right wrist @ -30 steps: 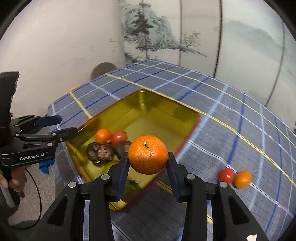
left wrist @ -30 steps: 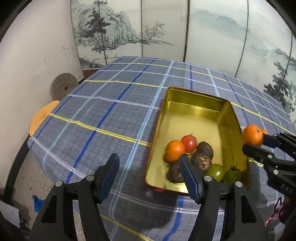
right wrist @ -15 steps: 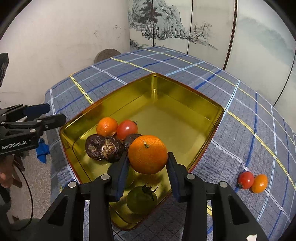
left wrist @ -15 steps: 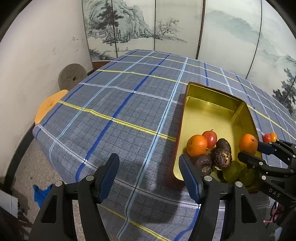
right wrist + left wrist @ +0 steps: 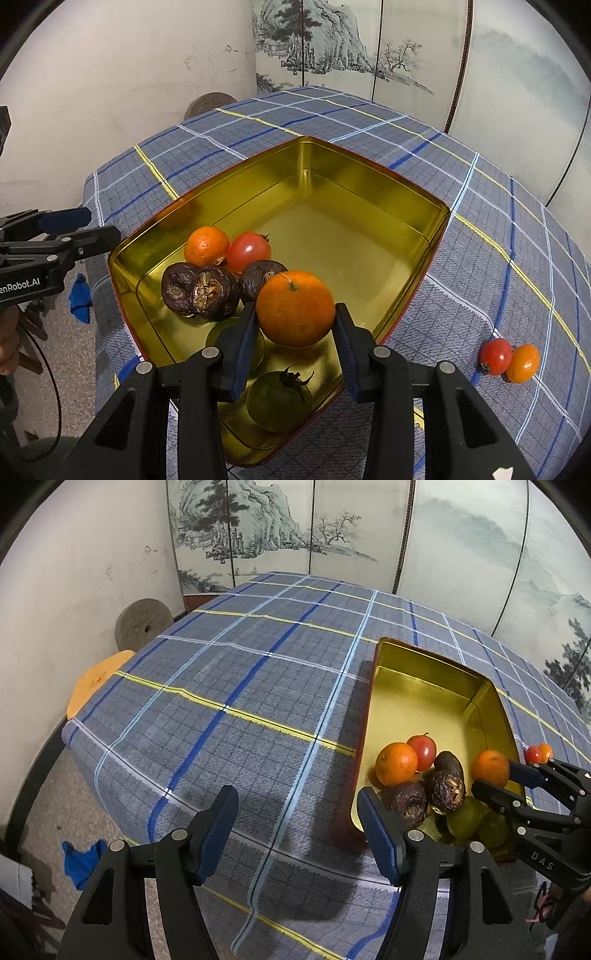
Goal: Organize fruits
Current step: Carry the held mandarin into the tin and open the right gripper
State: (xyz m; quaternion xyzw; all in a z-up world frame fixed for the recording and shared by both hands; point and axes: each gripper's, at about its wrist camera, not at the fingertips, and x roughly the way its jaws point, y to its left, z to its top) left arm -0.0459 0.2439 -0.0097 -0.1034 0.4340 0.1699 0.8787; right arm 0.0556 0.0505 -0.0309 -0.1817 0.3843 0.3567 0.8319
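Right now my right claw point(image 5: 295, 325) is clamped on an orange point(image 5: 295, 308), both pads pressed to its sides, and it hangs over the near part of the gold tin point(image 5: 369, 177). What the coming move turns on is what lies straight beneath: a green tomato point(image 5: 279, 400) sits just below and towards me, another green fruit point(image 5: 221, 338) is partly hidden behind my left pad, and the three dark wrinkled fruits point(image 5: 201, 291) crowd just ahead and to the left. The bare floor of the tin opens ahead and to the right of the claw, so I judge that is the way to go before letting go. The tin's long axis runs away from me, with its far end free.

My left claw point(image 5: 295, 829) holds nothing, its jaws about half open over the counter point(image 5: 240, 686), with the tin off to its right; the right claw is plainly the nearer one.

A second ago the orange was still out over the tin's near rim and higher; since then I have brought it in and down among the fruit. A small red tomato point(image 5: 495, 356) and a small orange fruit point(image 5: 522, 363), touching each other, wait on the cloth well to my right.
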